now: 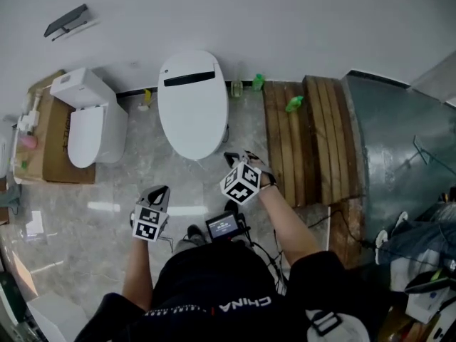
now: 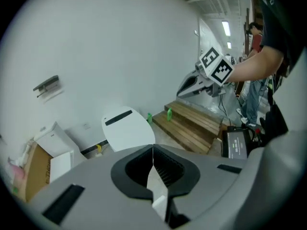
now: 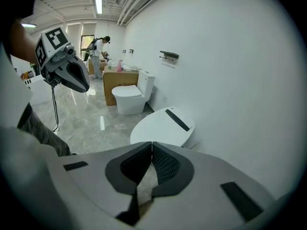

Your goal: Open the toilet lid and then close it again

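Seemingly flat down, the toilet lid (image 1: 192, 105) points lengthwise from the wall (image 1: 285, 20); a second toilet (image 1: 89, 123) stands alongside; left gripper (image 1: 159, 192) and right gripper (image 1: 232, 157) both clenched, empty.

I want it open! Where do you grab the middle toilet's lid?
Probably the rounded front edge of the lid, coming from the near side. It lies flat and closed, and its back end with the black strip sits by the wall.

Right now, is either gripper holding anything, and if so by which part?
Nothing is held. The left gripper and the right gripper both have their jaws shut on nothing, and neither touches the closed lid.
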Available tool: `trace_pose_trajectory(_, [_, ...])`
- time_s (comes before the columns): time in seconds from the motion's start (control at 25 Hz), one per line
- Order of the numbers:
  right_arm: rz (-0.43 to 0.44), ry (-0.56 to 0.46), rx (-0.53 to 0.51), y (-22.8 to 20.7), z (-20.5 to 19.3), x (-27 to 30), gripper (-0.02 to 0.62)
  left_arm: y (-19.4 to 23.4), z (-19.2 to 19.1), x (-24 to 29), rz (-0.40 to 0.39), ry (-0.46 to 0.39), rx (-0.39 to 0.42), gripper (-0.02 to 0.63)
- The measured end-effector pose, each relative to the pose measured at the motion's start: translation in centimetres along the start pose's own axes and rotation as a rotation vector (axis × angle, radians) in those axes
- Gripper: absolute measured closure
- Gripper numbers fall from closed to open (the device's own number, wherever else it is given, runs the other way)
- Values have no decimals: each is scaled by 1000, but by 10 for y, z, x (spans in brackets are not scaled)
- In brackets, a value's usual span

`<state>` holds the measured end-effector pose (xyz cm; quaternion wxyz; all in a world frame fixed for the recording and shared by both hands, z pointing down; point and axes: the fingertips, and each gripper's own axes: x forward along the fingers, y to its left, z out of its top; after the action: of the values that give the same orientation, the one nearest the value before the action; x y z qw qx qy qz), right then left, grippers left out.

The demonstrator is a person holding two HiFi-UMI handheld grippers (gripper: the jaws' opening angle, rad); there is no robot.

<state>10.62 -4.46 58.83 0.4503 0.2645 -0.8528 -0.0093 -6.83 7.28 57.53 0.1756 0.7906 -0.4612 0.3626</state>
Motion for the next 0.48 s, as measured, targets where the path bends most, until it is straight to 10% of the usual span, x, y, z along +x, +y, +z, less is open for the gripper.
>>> trace_pose_trajectory(0.48, [-60, 24, 33, 119, 5, -62, 580, -21, -75, -85, -4, -49, 172, 595])
